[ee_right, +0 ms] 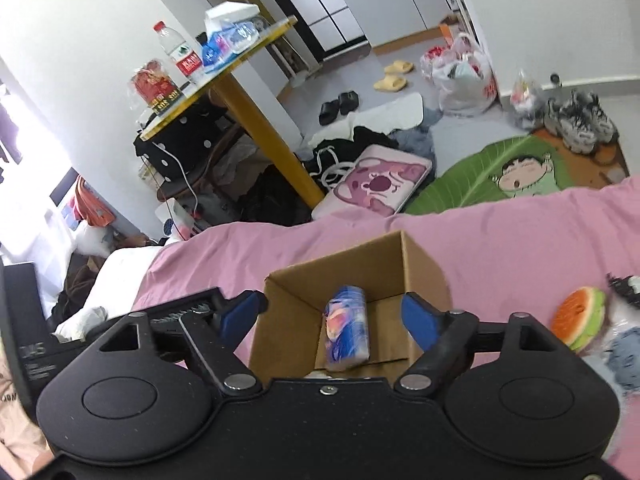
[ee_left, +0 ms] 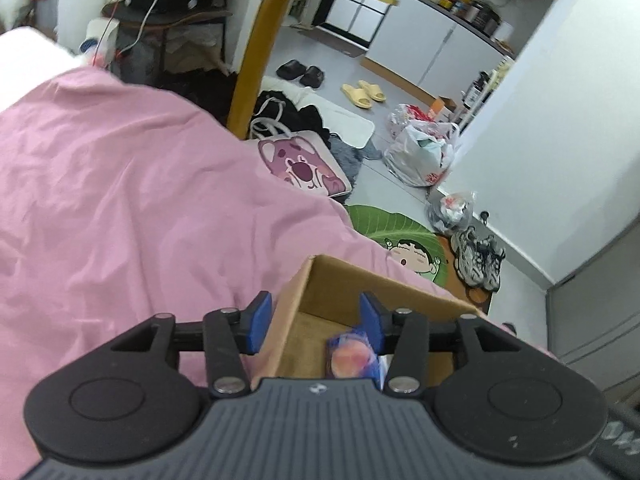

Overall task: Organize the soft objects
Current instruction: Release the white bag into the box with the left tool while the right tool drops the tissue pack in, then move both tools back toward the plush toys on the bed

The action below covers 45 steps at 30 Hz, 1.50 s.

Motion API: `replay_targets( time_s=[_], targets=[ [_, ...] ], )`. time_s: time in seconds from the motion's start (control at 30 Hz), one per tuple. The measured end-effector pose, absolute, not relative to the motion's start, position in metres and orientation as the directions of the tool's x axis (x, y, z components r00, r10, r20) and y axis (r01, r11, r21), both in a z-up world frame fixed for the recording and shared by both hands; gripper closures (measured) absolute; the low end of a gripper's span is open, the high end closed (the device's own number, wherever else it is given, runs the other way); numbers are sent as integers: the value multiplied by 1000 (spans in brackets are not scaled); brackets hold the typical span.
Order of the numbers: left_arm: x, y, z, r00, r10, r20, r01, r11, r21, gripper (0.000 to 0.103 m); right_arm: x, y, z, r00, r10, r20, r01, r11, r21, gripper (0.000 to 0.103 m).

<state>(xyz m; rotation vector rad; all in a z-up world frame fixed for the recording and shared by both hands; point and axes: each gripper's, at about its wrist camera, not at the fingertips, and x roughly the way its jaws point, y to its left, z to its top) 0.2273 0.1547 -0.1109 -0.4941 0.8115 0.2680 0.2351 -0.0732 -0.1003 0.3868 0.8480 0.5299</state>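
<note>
An open cardboard box (ee_right: 424,272) stands on the pink bedsheet (ee_right: 500,240). A blue and orange tissue pack (ee_right: 347,330) lies inside it. My right gripper (ee_right: 334,316) is open and empty above the box, fingers spread over its opening. My left gripper (ee_left: 316,322) is open and empty, straddling the box's left wall (ee_left: 286,320); the tissue pack (ee_left: 352,356) shows between its fingers. A watermelon-slice plush (ee_right: 580,318) and a grey-blue soft item (ee_right: 630,354) lie on the sheet right of the box.
A yellow-legged table (ee_right: 256,112) with a bottle and packets stands beyond the bed. The floor holds a pink bear bag (ee_right: 376,184), a green cartoon mat (ee_right: 500,176), slippers, sneakers and plastic bags. The bed edge falls off past the box.
</note>
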Motion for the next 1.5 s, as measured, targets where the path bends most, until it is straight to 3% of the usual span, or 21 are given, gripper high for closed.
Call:
replay_targets(
  time_s=[0.37, 0.57, 1.1, 1.23, 1.5],
  targets=[
    [216, 121, -98, 628, 51, -776, -352, 908, -225, 23, 219, -104, -88, 569, 549, -611, -244, 823, 512, 22],
    [202, 101, -90, 620, 52, -783, -315, 930, -188, 20, 205, -123, -78, 604, 532, -594, -263, 836, 481, 14],
    [168, 46, -62, 642, 56, -765, -263, 953, -151, 7, 174, -186, -71, 637, 504, -583, -248, 851, 464, 6],
    [159, 33, -56, 656, 73, -751, -257, 957, -131, 5, 168, -197, -70, 641, 498, -584, -252, 855, 453, 0],
    [146, 8, -53, 667, 91, -740, -237, 967, -95, 0, 156, -218, -72, 644, 488, -589, -251, 862, 440, 0]
  ],
)
